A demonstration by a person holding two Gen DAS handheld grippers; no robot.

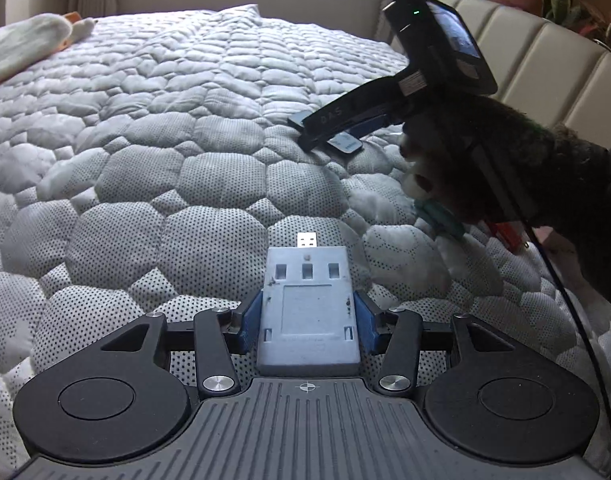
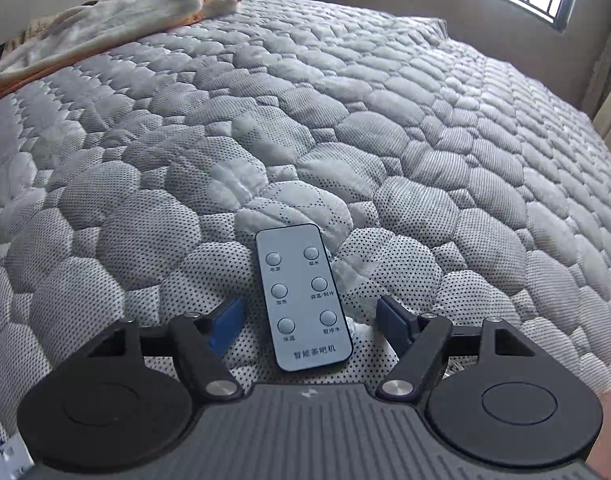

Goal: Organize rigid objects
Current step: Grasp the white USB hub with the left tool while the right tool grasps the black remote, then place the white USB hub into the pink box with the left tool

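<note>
Left tool [image 1: 308,318]: its blue pads press both long sides of the grey USB adapter [image 1: 308,312], gripping it; the metal plug points away from the tool, above the quilted bed [image 1: 145,140].

Right tool [image 2: 307,318]: jaws stand wide, pads clear of the grey remote [image 2: 301,300], which lies flat on the bed between them, six round buttons facing up.

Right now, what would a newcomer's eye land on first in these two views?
Probably the grey USB adapter between the left gripper's blue pads, lying on the quilted bed cover. Next, the white six-button remote between the right gripper's open jaws, untouched on the same cover.
</note>
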